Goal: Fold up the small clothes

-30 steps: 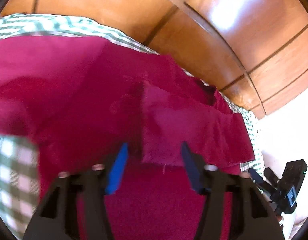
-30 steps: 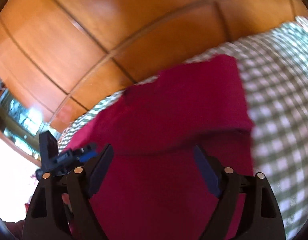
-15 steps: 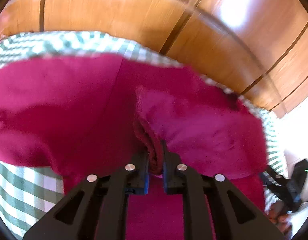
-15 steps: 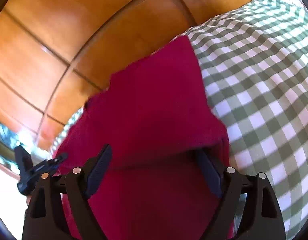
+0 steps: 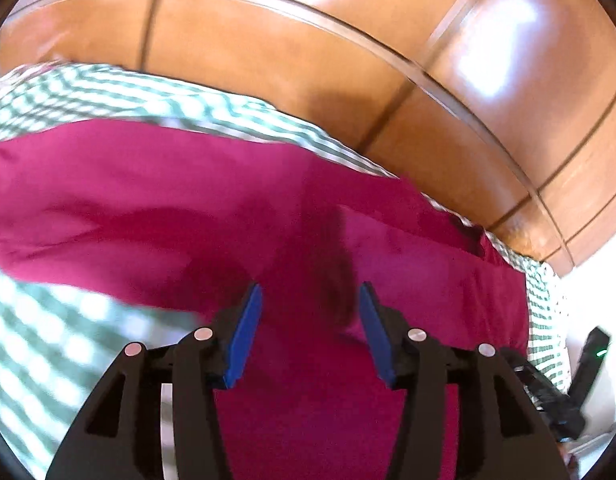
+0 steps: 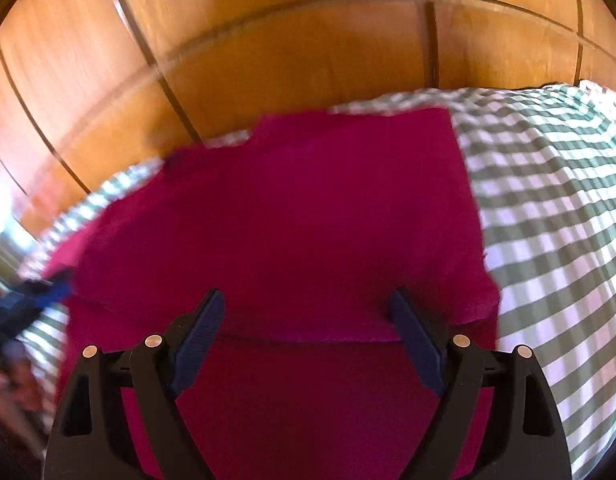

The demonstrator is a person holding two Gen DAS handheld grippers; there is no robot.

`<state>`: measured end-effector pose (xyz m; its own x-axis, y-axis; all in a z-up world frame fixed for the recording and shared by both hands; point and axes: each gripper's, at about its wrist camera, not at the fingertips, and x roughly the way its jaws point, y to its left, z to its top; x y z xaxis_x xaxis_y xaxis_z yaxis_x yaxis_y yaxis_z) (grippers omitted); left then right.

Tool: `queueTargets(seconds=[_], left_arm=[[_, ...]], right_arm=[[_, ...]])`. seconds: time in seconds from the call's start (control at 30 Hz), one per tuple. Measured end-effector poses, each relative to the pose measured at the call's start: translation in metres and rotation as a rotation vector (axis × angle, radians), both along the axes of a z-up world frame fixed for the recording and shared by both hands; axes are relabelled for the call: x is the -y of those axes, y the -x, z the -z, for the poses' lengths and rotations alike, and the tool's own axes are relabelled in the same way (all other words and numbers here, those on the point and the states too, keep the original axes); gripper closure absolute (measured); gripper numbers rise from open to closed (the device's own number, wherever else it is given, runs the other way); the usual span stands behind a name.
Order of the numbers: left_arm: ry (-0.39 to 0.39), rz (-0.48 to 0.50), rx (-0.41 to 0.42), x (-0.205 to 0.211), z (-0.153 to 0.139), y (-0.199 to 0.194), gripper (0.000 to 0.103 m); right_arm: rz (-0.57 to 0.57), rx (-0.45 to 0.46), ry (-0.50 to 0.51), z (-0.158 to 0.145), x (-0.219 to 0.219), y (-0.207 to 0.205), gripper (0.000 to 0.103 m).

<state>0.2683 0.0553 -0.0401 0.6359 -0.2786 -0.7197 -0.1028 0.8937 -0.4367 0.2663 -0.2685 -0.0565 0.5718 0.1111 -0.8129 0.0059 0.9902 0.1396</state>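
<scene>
Your left tongs [image 5: 309,336] have just been opening, nothing pinched; the magenta garment [image 5: 188,208] lies flat on the checked cloth [image 5: 48,344], straight ahead. Right tongs [image 6: 304,340] gape wide, folded edge [image 6: 308,336] running across between them, so right's nearer.

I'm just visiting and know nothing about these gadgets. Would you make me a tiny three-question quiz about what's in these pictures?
1. True or false: the left gripper is clamping the magenta garment.
2. What pattern is on the cloth under the garment?
A. green and white checks
B. blue dots
C. plain grey
3. Fill in: behind the bed stand glossy ____ panels.

Key
1. False: its jaws have just been opening and stand apart over the fabric.
2. A
3. wooden
</scene>
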Motion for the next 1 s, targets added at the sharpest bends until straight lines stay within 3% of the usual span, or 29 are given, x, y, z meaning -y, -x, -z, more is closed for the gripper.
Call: queueTargets(seconds=[0.1, 0.23, 0.33, 0.53, 0.6, 0.67, 0.73, 0.77, 0.87, 0.9, 1.0], left_arm=[[0.038, -0.063, -0.026, -0.04, 0.004, 0.021, 0.043], [0.1, -0.208, -0.073, -0.111, 0.015, 0.058, 0.043], [0.137, -0.335, -0.06, -0.16, 0.02, 0.083, 0.043], [0.243, -0.672, -0.051, -0.273, 0.029, 0.12, 0.039], [0.288, -0.702, -0.044, -0.295, 0.031, 0.122, 0.039], [0.296, -0.732, -0.055, -0.316, 0.034, 0.118, 0.047], [0.28, -0.724, -0.092, -0.329, 0.038, 0.107, 0.064], [0.279, -0.729, -0.097, -0.335, 0.04, 0.102, 0.066], [0.224, -0.722, -0.104, -0.34, 0.04, 0.079, 0.082], [0.207, -0.723, -0.111, -0.339, 0.042, 0.075, 0.093], [0.185, -0.707, -0.098, -0.335, 0.033, 0.073, 0.096]], right_arm=[[-0.032, 0.015, 0.091, 0.007, -0.015, 0.001, 0.004], [-0.034, 0.008, 0.124, 0.008, -0.018, 0.001, 0.004], [-0.035, 0.011, 0.115, 0.009, -0.017, 0.001, 0.004], [-0.038, 0.0, 0.162, 0.009, -0.026, -0.002, 0.003], [-0.038, 0.006, 0.162, 0.01, -0.026, -0.001, 0.003], [-0.037, 0.008, 0.156, 0.01, -0.025, 0.0, 0.003], [-0.037, 0.009, 0.163, 0.01, -0.026, 0.0, 0.003], [-0.037, 0.009, 0.167, 0.01, -0.027, 0.0, 0.003], [-0.036, 0.011, 0.175, 0.01, -0.028, 0.0, 0.003], [-0.035, 0.012, 0.175, 0.01, -0.028, 0.0, 0.003], [-0.035, 0.014, 0.178, 0.01, -0.028, 0.0, 0.003]])
